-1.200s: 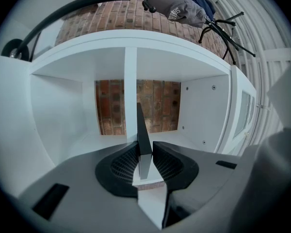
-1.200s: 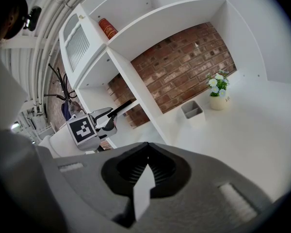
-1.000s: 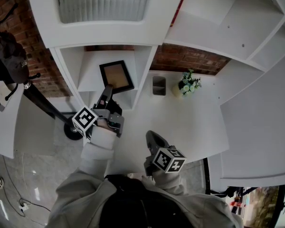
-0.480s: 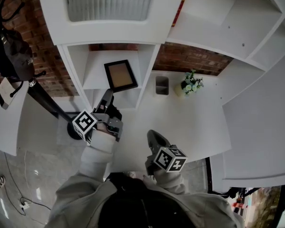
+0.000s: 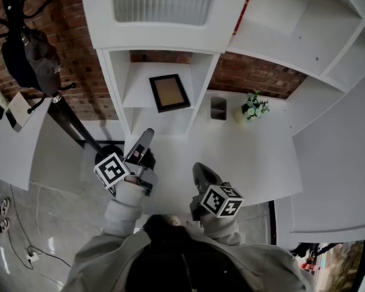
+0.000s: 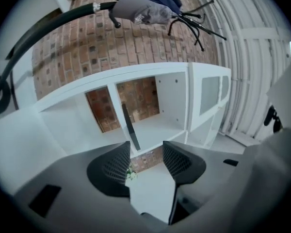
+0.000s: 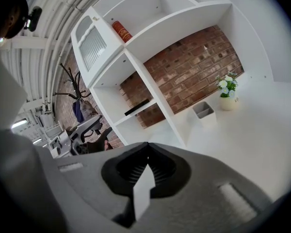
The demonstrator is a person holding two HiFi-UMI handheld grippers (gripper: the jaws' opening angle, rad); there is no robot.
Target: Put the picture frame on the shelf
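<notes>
The black picture frame (image 5: 169,92) with a tan inside lies on the white shelf (image 5: 140,90) in the middle cubby. In the left gripper view the frame (image 6: 128,125) shows edge-on beyond the jaws. My left gripper (image 5: 147,137) hangs in front of the shelf, well short of the frame, open with nothing between its fingers (image 6: 115,165). My right gripper (image 5: 198,172) is held low over the white desk (image 5: 255,157), shut and empty. From the right gripper view the frame (image 7: 137,107) is a dark bar on that shelf.
A black coat stand with a dark cap (image 5: 33,53) rises left of the shelf unit. A grey pen holder (image 5: 218,108) and a small flower pot (image 5: 253,107) stand on the desk by the brick wall. A red book (image 7: 121,31) lies on an upper shelf.
My left gripper has let go of the frame and drawn back from the shelf toward the person. The frame stays on the shelf. The right gripper has hardly moved.
</notes>
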